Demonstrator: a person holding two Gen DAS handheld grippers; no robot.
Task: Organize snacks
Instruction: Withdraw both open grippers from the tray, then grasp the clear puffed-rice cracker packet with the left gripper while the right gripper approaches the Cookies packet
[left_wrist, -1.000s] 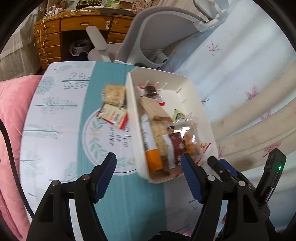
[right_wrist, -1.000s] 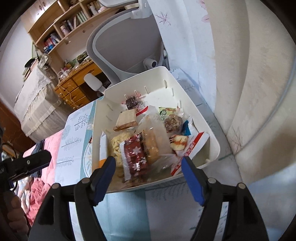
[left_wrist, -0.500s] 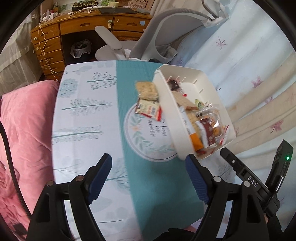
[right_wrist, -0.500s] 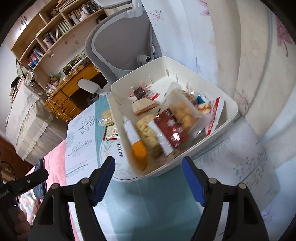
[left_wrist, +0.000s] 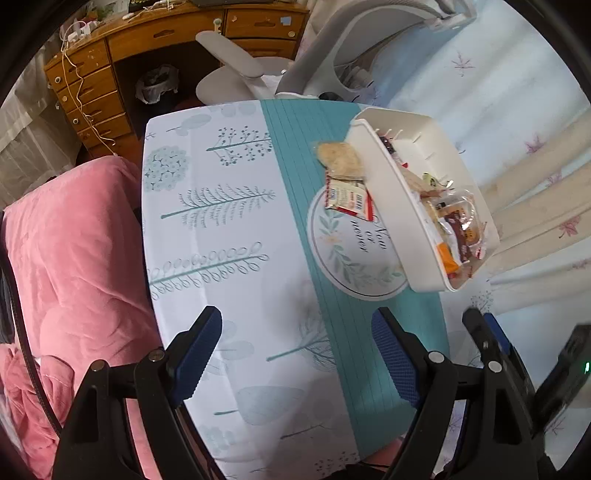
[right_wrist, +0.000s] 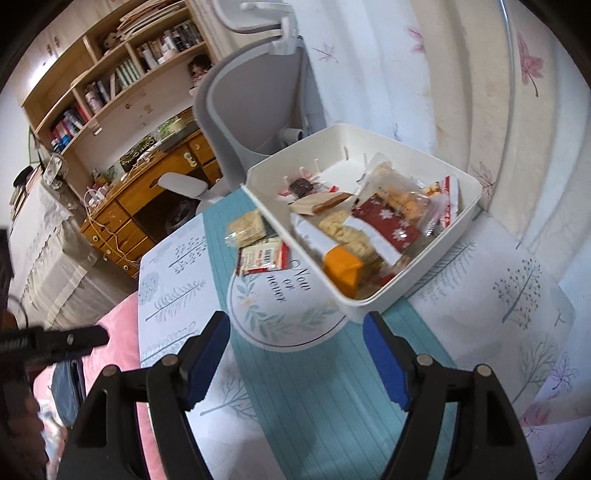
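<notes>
Snacks fill the white bin on the worktop; two packets lie just beside it. Both are ahead of the right hand-held gripper, which is nearer. The left hand-held gripper has just been opening; both are wide and empty.

Home bedroom-study, wooden desk with drawers; bookshelves, office chair, pink bedding, floral curtain

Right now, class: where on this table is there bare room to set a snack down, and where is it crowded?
Bare cloth lies between the pink blanket and the two loose packets, and between the white bin and the open right gripper. It is crowded inside the bin and along its side, where the packets lie against it.
</notes>
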